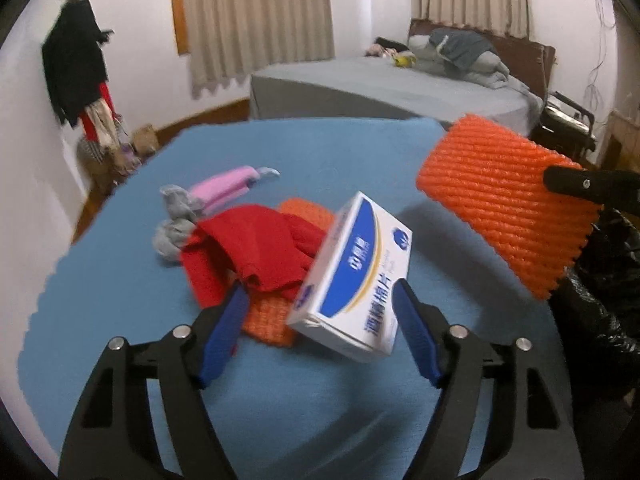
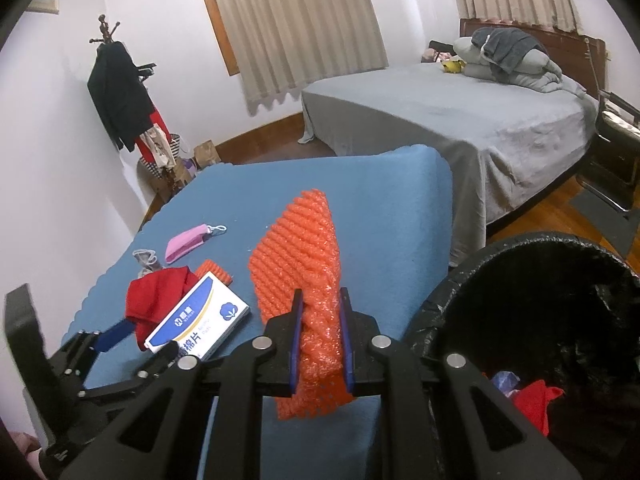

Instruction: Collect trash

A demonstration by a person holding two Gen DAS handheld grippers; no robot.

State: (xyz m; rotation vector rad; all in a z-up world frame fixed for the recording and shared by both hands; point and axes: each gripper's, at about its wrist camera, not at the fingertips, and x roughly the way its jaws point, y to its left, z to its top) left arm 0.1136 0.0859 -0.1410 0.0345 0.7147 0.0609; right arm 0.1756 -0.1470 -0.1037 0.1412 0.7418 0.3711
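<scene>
Left gripper, lower centre of its view: jaws wide, white-and-blue box tilted between them, only the right pad seems to touch. Risk: the box tips off the pad and drops onto the red cloth. Right gripper is clamped narrow on the orange foam net; the limp net could snag the bin rim at lower right. Blue padded tabletop; grey bed, upper right; curtains behind.
</scene>
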